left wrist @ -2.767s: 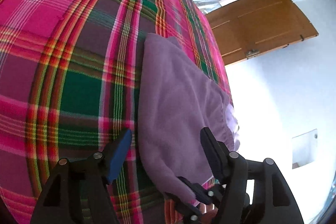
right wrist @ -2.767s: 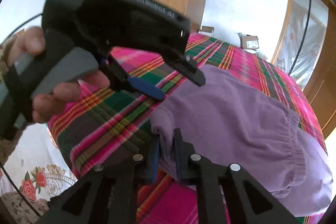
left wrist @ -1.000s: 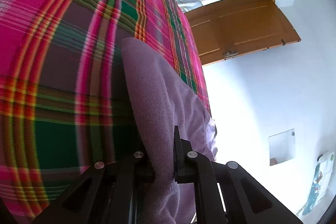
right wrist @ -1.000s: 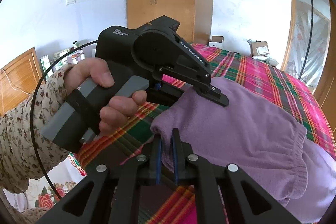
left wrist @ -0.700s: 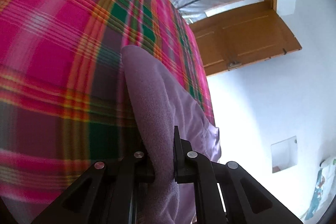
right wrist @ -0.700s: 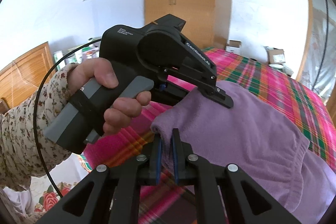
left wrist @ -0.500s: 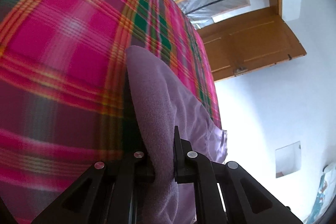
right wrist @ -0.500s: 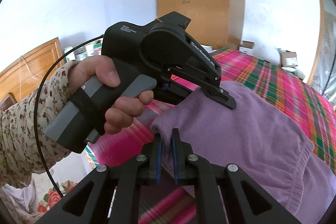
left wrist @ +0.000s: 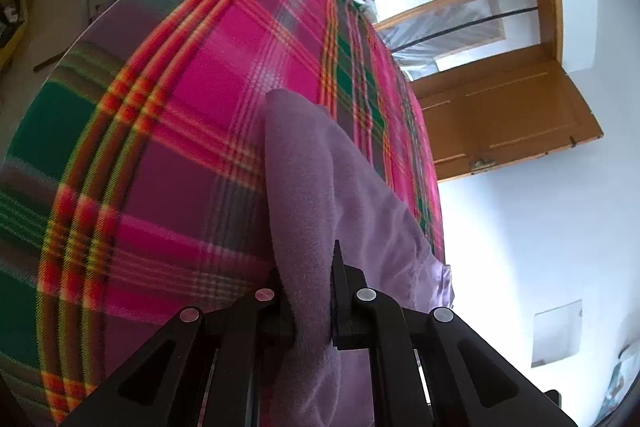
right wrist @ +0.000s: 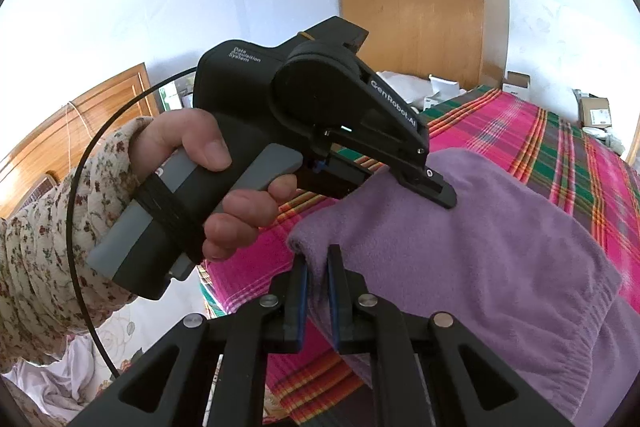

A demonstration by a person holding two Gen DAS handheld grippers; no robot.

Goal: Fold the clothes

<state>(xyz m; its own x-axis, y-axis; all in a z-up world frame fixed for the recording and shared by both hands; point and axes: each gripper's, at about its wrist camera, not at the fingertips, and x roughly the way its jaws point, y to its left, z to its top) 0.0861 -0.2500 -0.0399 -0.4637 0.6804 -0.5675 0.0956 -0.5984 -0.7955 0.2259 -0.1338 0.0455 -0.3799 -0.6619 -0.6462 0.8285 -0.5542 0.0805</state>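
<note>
At the frame's bottom centre, both tools grip the purple garment [left wrist: 320, 195].
I've carried its edge further across the plaid bed [left wrist: 168, 155]; left tool [left wrist: 310, 301] and right tool [right wrist: 318, 291] are clamped narrow on fleece, mid-fold.

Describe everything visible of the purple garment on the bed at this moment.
The purple garment looks like soft fleece, with a gathered, elastic-like band and a paler lilac part beyond it. It lies on the plaid bedcover. One edge is raised: the left claw and the right claw are each shut on it, side by side.
</note>
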